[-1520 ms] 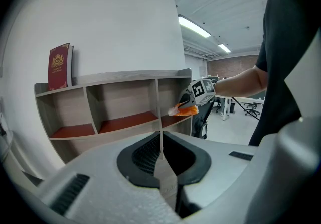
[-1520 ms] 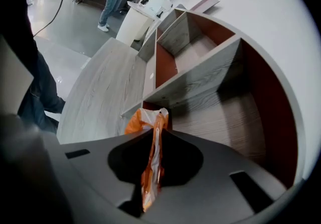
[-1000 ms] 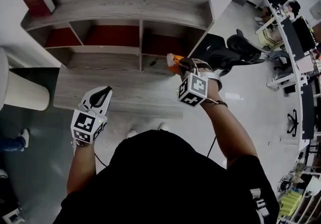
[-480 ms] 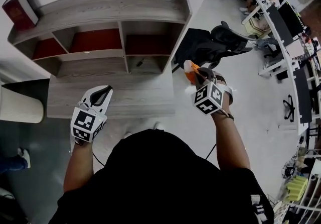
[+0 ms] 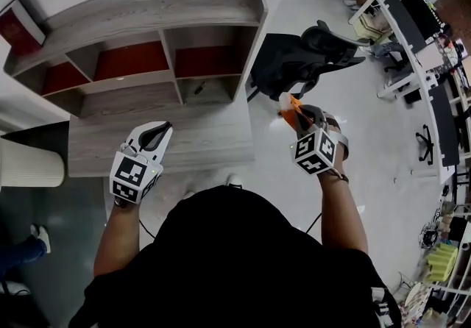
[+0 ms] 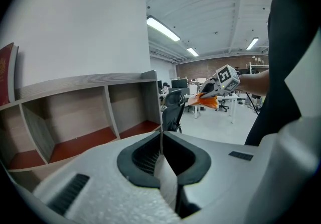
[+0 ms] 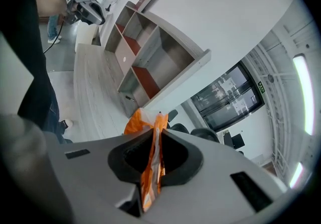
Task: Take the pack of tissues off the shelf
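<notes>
One orange pack of tissues [image 5: 288, 104] is pinched in the closed right claw [image 5: 295, 112], off the single shelf [image 5: 147, 10] and beyond its right end. The left claw [image 5: 163, 128] is closed and empty above the surface [image 5: 199, 144]. One red book [image 5: 18, 23] stands atop the shelf.

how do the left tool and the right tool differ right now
The right tool is shut on the orange pack of tissues; the left tool is shut on nothing. The left tool is over the wooden table before the shelf; the right tool is past the shelf's right end, above the floor near a black chair. Both tools are shut.
</notes>
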### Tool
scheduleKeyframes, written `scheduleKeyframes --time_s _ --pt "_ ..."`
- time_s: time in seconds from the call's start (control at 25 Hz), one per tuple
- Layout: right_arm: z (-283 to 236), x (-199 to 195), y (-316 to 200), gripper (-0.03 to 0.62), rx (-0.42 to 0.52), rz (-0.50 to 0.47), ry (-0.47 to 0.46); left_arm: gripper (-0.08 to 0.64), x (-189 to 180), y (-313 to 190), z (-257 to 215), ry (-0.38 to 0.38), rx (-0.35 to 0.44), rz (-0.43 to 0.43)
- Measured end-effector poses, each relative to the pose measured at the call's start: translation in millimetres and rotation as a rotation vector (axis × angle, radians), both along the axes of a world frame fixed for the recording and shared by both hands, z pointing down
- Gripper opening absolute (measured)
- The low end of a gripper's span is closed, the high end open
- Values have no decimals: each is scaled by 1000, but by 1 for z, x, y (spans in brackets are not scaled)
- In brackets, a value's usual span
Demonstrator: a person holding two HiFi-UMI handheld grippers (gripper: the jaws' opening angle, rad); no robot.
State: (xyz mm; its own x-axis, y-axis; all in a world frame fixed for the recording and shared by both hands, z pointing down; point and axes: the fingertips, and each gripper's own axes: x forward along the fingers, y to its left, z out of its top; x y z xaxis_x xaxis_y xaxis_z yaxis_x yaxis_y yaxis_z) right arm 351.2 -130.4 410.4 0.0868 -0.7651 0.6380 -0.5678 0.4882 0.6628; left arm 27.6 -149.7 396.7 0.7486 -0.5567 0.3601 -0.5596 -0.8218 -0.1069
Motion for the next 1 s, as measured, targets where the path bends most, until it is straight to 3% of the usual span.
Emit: scheduleKeyframes --time_s 0.2,0.56,1.0 --pt "-6 -5 2 26 35 -18 -10 29 2 3 0 -1 -3 6" --pt "2 -23 -8 26 5 -68 -13 29 -7 8 7 13 -24 -31" --pt "17 -98 -42 25 -30 -251 -16 29 -54 17 21 21 -54 -143"
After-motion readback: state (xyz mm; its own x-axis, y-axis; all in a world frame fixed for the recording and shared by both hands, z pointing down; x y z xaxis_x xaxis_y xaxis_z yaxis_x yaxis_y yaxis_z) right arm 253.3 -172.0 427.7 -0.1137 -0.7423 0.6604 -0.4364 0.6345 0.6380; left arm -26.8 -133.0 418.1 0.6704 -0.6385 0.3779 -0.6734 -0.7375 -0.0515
